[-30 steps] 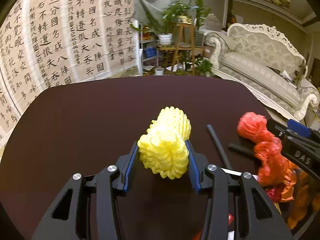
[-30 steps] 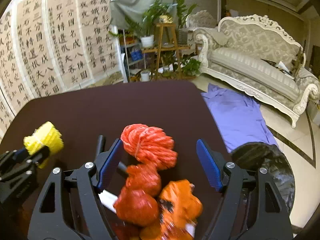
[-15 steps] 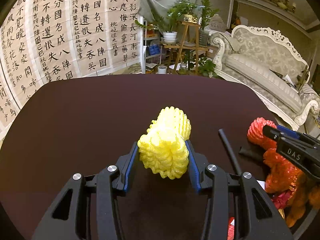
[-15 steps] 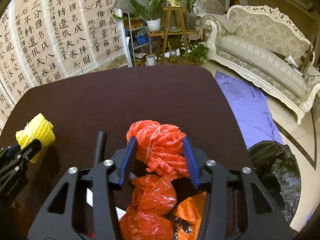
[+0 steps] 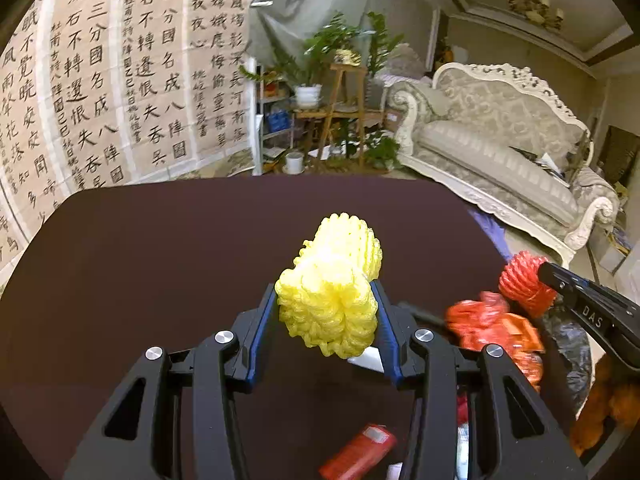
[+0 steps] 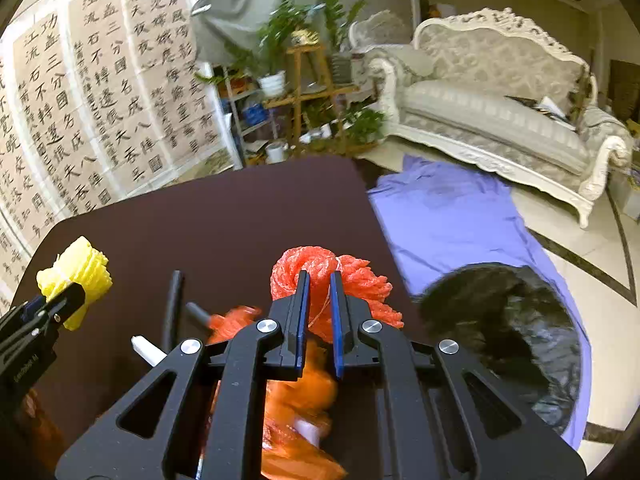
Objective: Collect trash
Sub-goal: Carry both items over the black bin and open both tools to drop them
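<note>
The left gripper (image 5: 326, 304) is clamped on a crumpled yellow foam fruit net (image 5: 332, 292), a ribbed, puffy sleeve bunched into a lump that bulges above and ahead of the blue-lined fingers. It is held over the dark brown tabletop (image 5: 160, 260). In the right wrist view the same net (image 6: 78, 270) shows at the far left, sticking out past the tip of the left gripper (image 6: 60, 304).

The right gripper (image 6: 318, 280) is squeezed nearly closed on a red-orange mesh net bundle (image 6: 320, 270), a knotted wad of fine netting pinched between the fingers, with a tail of blurred orange plastic wrapping (image 6: 296, 392) hanging below it. The bundle sits near the right edge of the table, just beside a black bin bag (image 6: 504, 340) that stands open on the floor over a lilac cloth (image 6: 448, 216).

On the table near the grippers lie a thin black stick (image 6: 173, 304), a white scrap (image 6: 146, 350) and a flat red packet (image 5: 358, 454). The left wrist view also catches the red-orange bundle (image 5: 522, 278) held by the right gripper (image 5: 560, 280).
</note>
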### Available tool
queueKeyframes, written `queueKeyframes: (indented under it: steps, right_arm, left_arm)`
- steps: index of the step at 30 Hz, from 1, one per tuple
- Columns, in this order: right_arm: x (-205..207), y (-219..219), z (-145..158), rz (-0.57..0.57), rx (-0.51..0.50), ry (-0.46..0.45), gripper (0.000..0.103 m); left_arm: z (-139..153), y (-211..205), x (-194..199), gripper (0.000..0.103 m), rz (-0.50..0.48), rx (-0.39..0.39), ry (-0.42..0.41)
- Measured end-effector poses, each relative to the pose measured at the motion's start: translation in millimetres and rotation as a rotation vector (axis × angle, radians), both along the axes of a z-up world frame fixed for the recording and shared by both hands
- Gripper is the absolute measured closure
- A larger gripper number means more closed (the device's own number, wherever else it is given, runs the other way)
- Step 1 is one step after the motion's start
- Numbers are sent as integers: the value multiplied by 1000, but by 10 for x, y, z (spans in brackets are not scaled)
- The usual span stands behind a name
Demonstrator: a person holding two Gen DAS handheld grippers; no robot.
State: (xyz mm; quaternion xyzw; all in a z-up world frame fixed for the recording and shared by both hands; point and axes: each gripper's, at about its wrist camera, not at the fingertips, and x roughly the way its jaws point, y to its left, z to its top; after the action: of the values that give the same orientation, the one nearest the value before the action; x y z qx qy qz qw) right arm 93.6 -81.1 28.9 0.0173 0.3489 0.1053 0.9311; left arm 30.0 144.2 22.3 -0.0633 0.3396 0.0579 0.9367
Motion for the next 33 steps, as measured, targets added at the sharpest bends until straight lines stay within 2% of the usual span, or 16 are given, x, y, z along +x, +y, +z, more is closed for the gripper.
queueKeyframes:
  steps: [7, 13, 18, 27, 30, 32, 33]
  right_arm:
    - [-245, -626, -59, -149, -33, -23, 93]
    - [-299, -1152, -177, -260, -37, -8, 93]
    - [-267, -1418, -267, -305, -37, -7, 93]
    - [-136, -1674, -457, -334, -28, 0, 92]
    - [-106, -1730, -504, -338, -14, 3, 90]
    - [-95, -1760, -526, -346, -11, 4, 79]
    - [-93, -1781, -535, -352, -8, 3, 75]
  left_arm:
    - [22, -497, 49, 58, -119, -19, -3]
    - [-1, -1065, 118, 58, -243, -17, -5]
    - [-78, -1501, 199, 58, -323, 3, -6]
    - [-272, -1945, 483, 58, -389, 36, 15]
    - [-340, -2015, 550, 54, -391, 51, 20]
    - [-382, -2070, 549, 45, -394, 59, 24]
    - [-396, -2084, 553, 37, -394, 62, 24]
